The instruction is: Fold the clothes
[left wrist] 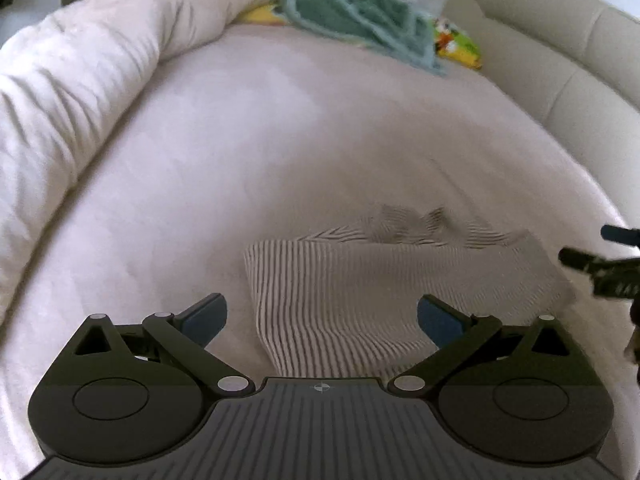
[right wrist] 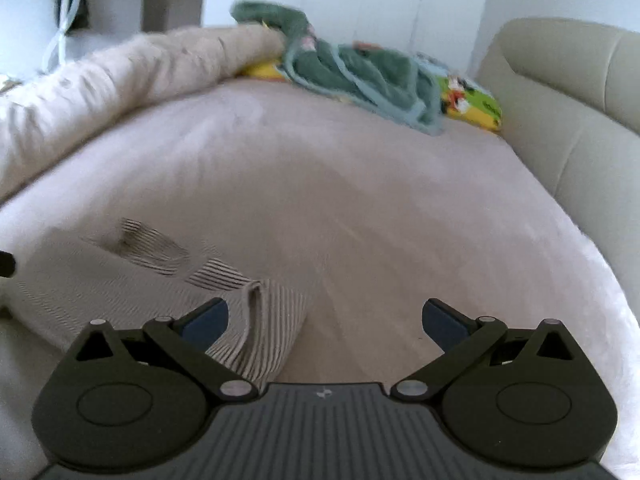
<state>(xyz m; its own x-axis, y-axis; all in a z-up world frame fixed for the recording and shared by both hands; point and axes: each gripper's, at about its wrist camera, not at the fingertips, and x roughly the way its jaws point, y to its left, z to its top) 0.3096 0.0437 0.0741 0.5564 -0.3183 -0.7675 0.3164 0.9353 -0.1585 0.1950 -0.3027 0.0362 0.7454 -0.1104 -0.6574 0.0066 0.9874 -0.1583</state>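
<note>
A striped beige-and-white garment (left wrist: 360, 292) lies partly folded on the pale pink bed sheet (left wrist: 240, 140). My left gripper (left wrist: 322, 318) is open just above its near edge, with the cloth between and beyond the blue pads. In the right wrist view the same striped garment (right wrist: 120, 280) lies to the left, one folded corner reaching under the left finger. My right gripper (right wrist: 326, 320) is open over bare sheet, with nothing between its fingers. The right gripper's tips (left wrist: 592, 264) show at the right edge of the left wrist view, beside the garment.
A rolled cream duvet (left wrist: 80, 80) runs along the left side. A green blanket (left wrist: 352, 20) and a colourful yellow-green pillow (left wrist: 460, 44) lie at the far end. A padded beige headboard (left wrist: 560, 60) bounds the right side of the pink sheet (right wrist: 320, 180).
</note>
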